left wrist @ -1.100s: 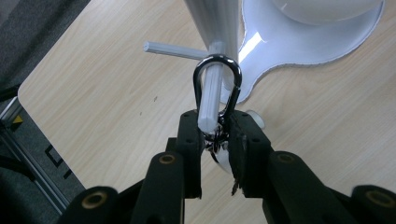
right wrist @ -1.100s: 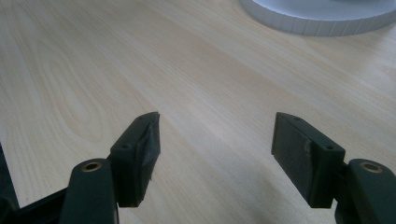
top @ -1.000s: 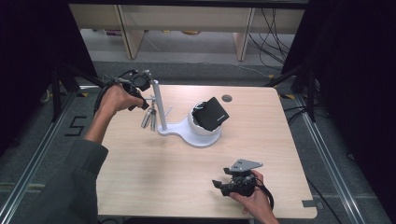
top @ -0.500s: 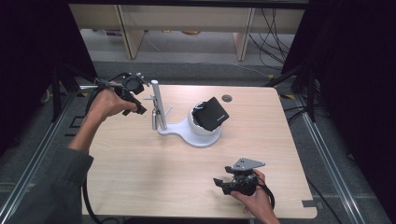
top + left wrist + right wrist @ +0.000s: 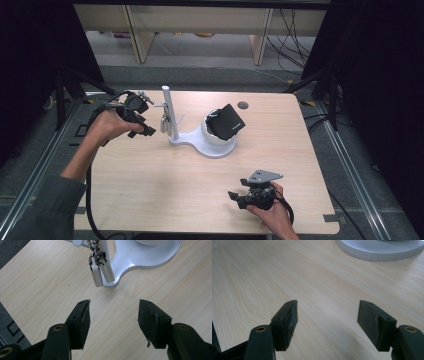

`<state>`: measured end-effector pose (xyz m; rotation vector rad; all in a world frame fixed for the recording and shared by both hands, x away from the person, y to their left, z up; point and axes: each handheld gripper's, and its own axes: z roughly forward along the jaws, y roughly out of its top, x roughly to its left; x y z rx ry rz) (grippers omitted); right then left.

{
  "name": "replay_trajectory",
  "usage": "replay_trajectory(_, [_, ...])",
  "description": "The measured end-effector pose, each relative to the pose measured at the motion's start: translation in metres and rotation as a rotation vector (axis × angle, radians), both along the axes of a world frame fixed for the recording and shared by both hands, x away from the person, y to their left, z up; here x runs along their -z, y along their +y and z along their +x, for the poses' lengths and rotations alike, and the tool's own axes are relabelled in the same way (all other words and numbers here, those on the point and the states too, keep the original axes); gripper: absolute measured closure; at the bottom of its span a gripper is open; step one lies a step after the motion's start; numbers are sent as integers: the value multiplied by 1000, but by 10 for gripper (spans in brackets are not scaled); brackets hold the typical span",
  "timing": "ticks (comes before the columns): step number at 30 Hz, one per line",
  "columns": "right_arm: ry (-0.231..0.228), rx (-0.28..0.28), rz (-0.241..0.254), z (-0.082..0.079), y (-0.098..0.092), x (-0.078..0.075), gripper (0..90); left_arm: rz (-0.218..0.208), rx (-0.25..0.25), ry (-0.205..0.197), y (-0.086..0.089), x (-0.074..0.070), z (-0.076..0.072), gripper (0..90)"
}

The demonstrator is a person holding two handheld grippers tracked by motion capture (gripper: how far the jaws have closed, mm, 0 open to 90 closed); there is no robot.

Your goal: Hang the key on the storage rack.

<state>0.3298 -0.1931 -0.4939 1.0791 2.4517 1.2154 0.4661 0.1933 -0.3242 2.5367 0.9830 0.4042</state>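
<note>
A white stand [image 5: 186, 139] with an upright post [image 5: 168, 107] and a round bowl-like holder sits mid-table. A black box [image 5: 226, 121] rests tilted in the holder. A silver padlock [image 5: 96, 268] hangs from a hook on the post [image 5: 106, 260]. My left gripper [image 5: 144, 127] hovers just left of the post, open, its fingers [image 5: 80, 317] apart and nothing between them [image 5: 113, 315]. My right gripper [image 5: 239, 196] rests low near the table's front edge, open over bare wood [image 5: 327, 320], with the stand's base rim [image 5: 382, 251] farther ahead.
The wooden table [image 5: 150, 180] has a round cable hole [image 5: 243, 105] at the back. Black frame rails run along both sides, and shelving legs [image 5: 134, 30] and cables lie on the floor behind. A cable [image 5: 90, 200] trails from the left hand.
The left hand and its gripper have pulled back to the left, away from the post. The padlock stays hanging on the hook. The right gripper has not moved.
</note>
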Motion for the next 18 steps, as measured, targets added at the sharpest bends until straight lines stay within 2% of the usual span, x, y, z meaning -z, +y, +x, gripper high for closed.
replay_trajectory(7, [-3,4,3,0,0,0,337,-50,-8,-22,6,19,-6,369])
replay_trajectory(10, [-3,1,-2,0,0,0,336,-64,1,-18,9,27,-9,362])
replay_trajectory(12, [22,18,7,-2,1,0,337,-93,6,-15,12,36,-13,355])
replay_trajectory(13, [-1,4,-3,0,0,1,337,-89,12,-14,14,38,-14,350])
replay_trajectory(18, [4,3,-3,0,0,1,336,-118,6,-12,19,54,-24,326])
